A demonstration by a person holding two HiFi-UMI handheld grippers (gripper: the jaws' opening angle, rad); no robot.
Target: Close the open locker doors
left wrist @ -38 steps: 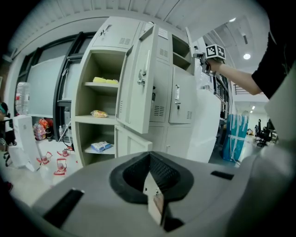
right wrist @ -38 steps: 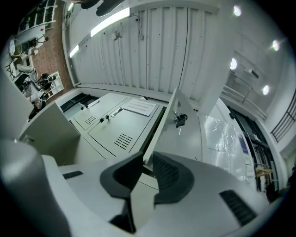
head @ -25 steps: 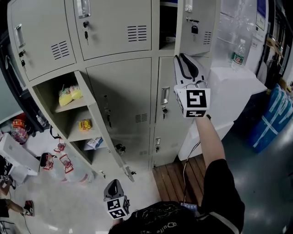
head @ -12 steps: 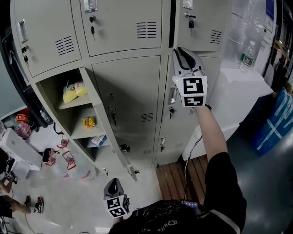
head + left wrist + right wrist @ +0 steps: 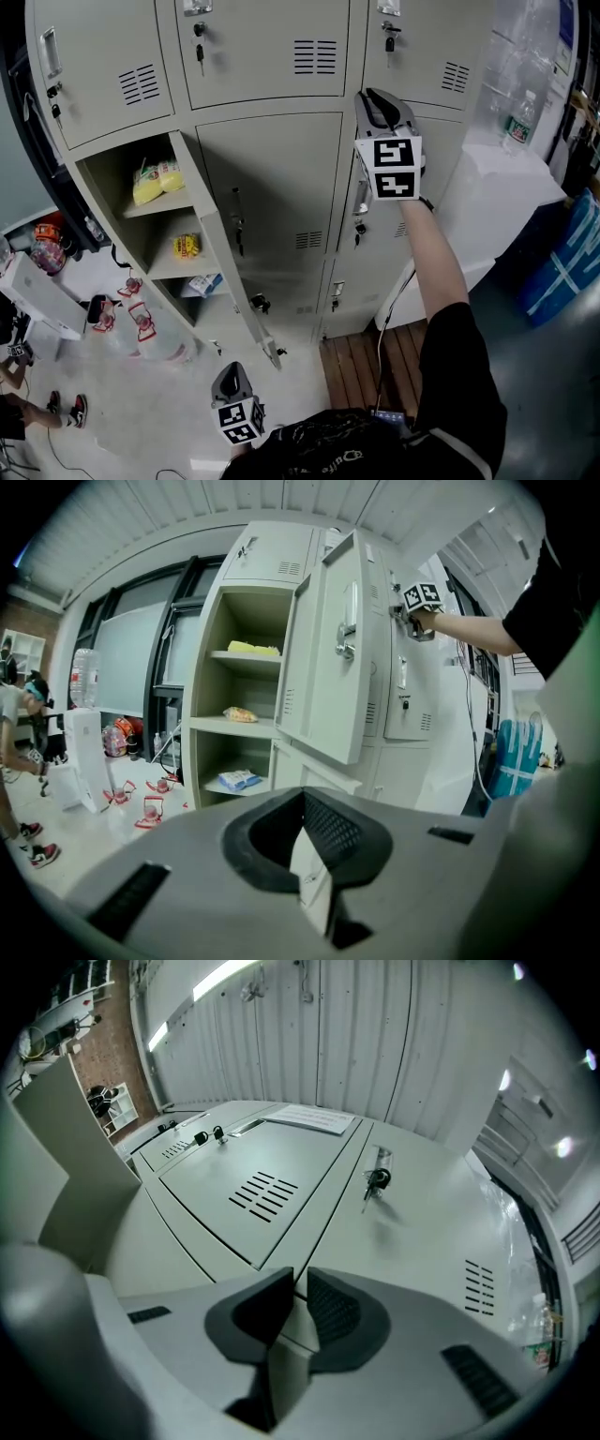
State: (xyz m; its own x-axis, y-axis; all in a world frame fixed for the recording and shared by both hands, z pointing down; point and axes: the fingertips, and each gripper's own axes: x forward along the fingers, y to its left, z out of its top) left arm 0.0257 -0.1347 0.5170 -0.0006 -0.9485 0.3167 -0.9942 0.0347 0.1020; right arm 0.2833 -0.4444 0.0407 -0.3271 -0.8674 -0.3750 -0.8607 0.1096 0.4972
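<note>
The upper right locker door (image 5: 424,49) lies flush with its neighbours, its key (image 5: 375,1181) hanging in the lock. My right gripper (image 5: 380,101) is raised against that door's lower left corner. Its jaws (image 5: 300,1281) have just been closing and stand a narrow slit apart with nothing between them. The tall lower left door (image 5: 218,255) still stands wide open, showing shelves with yellow packets (image 5: 155,180); it also shows in the left gripper view (image 5: 328,667). My left gripper (image 5: 232,377) hangs low by my body, far from any door, its pads (image 5: 302,797) together and empty.
A white cabinet (image 5: 506,178) with a water bottle (image 5: 518,120) stands right of the lockers, a blue bag (image 5: 567,253) beyond it. A wooden pallet (image 5: 352,361) lies at the lockers' foot. Bags and small items (image 5: 122,319) litter the floor at left, near a person (image 5: 19,752).
The upper right door has swung from open to shut, with my right gripper moving left against it. The lower left door and my left gripper have stayed put.
</note>
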